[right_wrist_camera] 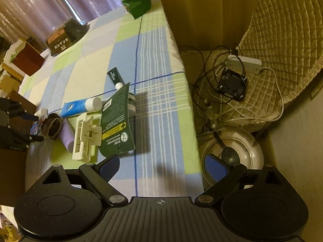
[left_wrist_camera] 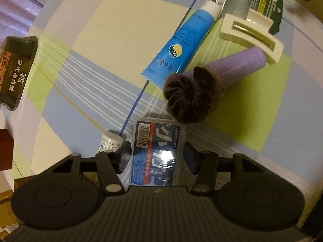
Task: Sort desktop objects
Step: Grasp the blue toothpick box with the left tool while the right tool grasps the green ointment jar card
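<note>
A dental floss box [left_wrist_camera: 156, 153] sits between the left gripper's [left_wrist_camera: 157, 155] released fingers. The right gripper [right_wrist_camera: 161, 166] hangs released, empty. Tubes, hair clip [left_wrist_camera: 250, 36] and scrunchie [left_wrist_camera: 187, 100] lie mixed together on the bench [left_wrist_camera: 90, 40], so sorting looks unfinished.

A matt woven checked cloth [left_wrist_camera: 97, 40] covers the counter. On it lie a glossy clear plastic dental floss pick box [left_wrist_camera: 157, 151], a soft, plush brown velvet scrunchie [left_wrist_camera: 187, 98], a smooth matt lilac tube [left_wrist_camera: 238, 64], a glossy blue plastic tube [left_wrist_camera: 181, 40], a shiny cream plastic hair claw [left_wrist_camera: 250, 34] and a dark printed card pack [right_wrist_camera: 119, 121]. The left tongs [left_wrist_camera: 157, 155] are matt black plastic with ribbed blue pads [left_wrist_camera: 190, 157].
</note>
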